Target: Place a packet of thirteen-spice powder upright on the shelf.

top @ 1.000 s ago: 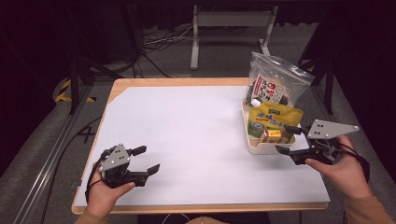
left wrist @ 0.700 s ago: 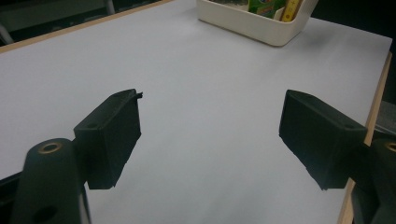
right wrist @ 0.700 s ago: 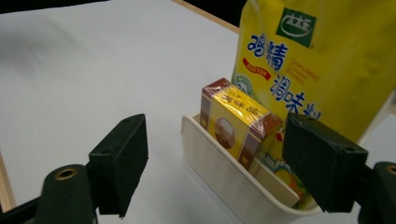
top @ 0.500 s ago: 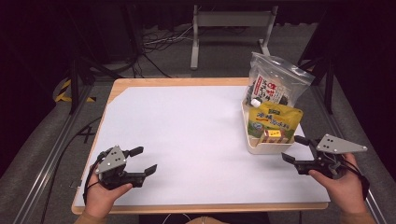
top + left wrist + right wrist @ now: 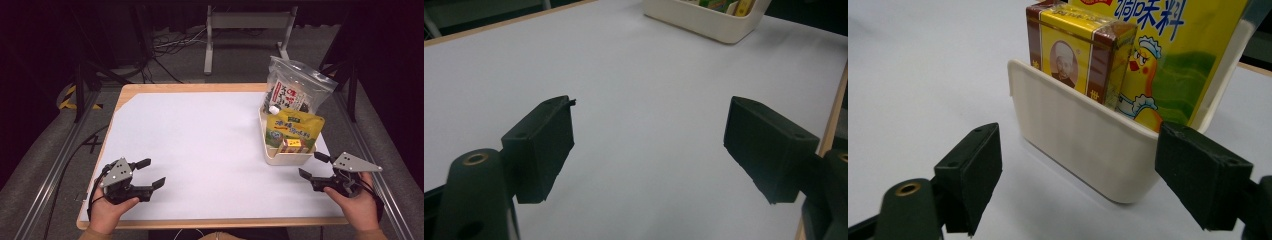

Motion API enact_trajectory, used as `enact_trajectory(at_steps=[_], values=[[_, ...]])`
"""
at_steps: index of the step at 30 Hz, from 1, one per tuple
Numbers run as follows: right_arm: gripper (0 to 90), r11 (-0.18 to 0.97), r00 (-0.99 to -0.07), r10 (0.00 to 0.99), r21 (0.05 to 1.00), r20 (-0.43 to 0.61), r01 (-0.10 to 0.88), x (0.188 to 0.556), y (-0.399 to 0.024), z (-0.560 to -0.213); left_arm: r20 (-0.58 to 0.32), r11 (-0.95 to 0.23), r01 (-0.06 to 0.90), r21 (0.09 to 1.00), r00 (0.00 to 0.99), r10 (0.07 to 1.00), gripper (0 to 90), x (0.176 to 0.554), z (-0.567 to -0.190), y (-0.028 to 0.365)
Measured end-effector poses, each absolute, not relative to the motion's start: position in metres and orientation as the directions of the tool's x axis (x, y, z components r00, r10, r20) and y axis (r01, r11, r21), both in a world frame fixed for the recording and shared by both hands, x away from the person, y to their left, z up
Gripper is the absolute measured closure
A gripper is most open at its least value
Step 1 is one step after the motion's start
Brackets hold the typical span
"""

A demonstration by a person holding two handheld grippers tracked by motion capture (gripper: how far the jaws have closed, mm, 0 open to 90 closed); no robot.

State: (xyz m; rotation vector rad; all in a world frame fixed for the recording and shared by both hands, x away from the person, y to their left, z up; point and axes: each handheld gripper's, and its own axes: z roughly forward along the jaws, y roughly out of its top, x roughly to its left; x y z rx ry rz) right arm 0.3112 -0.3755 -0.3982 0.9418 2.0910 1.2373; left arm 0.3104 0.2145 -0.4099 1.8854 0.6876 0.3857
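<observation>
Both tongs open, empty: left tongs (image 5: 150, 172) lower left, right tongs (image 5: 311, 166) beside tray (image 5: 280, 158); packets untouched, nothing moved yet.

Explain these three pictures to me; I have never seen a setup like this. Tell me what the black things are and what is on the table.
A person sits at a white-topped table, holding a two-fingered tool in each hand: the left gripper and the right gripper. One picture looks down from above; the other two come from cameras riding on each tool, looking past its black fingers. Both stand open and hold nothing. A cream bin holds a small yellow box, a yellow pouch and a clear bag.
</observation>
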Motion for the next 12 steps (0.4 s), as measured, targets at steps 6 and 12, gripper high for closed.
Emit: enact_trajectory(at_steps=[6,12], values=[[19.2,0.339,-0.611,0.787,0.89,-0.09,0.306,0.3096,-0.3757,-0.4008,-0.05,-0.291,0.291,0.911,0.78,0.623,20.5,0.3107,-0.4105,0.215],[19.1,0.344,-0.615,0.783,0.889,-0.094,0.302,0.3081,-0.3734,-0.4011,-0.05,-0.293,0.293,0.91,0.78,0.624,19.8,0.3111,-0.4117,0.2151]])
